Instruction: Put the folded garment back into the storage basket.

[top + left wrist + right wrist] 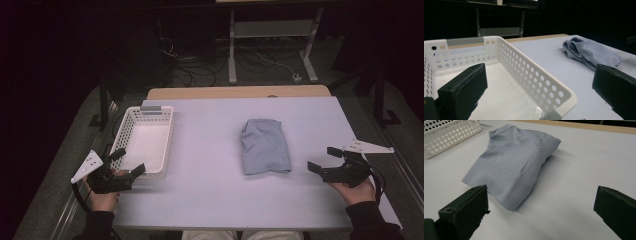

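Nothing is looking done yet: the folded blue garment is lying mid-table, well apart from the empty white basket at nine o'clock, while the left gripper and right gripper are both gaping wide, holding nothing.

The high view looks forward and down from above the person's side, taking in the whole desk with the floor beyond at the top of the frame. The left gripper view sits low and close over the near corner of the white basket, facing across the desk, with the folded blue cloth at upper right. The right gripper view sits near the cloth, which is at centre, basket at upper left.
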Available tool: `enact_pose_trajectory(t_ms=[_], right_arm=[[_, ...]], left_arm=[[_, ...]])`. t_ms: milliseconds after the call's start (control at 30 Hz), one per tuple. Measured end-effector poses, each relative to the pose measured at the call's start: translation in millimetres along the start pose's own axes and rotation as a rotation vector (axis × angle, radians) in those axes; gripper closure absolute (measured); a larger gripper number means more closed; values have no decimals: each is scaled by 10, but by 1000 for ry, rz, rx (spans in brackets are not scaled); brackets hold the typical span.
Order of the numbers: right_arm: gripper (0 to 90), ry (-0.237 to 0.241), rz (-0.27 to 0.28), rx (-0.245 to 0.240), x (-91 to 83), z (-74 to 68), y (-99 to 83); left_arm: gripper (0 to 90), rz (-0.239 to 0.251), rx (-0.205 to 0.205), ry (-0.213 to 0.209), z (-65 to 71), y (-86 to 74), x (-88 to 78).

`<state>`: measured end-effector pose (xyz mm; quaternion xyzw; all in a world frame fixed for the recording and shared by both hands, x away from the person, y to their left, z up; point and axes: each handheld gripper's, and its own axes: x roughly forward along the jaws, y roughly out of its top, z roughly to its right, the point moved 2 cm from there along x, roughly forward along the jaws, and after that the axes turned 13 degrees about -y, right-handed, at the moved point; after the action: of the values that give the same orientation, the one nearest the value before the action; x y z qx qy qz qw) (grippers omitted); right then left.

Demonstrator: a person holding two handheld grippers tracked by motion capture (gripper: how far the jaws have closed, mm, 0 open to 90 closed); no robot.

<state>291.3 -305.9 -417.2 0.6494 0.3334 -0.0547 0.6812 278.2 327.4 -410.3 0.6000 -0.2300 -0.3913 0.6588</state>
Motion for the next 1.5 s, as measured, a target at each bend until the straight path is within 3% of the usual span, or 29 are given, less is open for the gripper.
enact_pose_trajectory(t_ms=[800, 1500], right_arm=[[0, -5, 9, 0, -50, 15, 55], [0, 1, 1, -26, -72, -66, 317]], left_arm=[[0, -1, -11, 7, -8, -18, -16], [0, 5, -18, 32, 13, -31, -72]])
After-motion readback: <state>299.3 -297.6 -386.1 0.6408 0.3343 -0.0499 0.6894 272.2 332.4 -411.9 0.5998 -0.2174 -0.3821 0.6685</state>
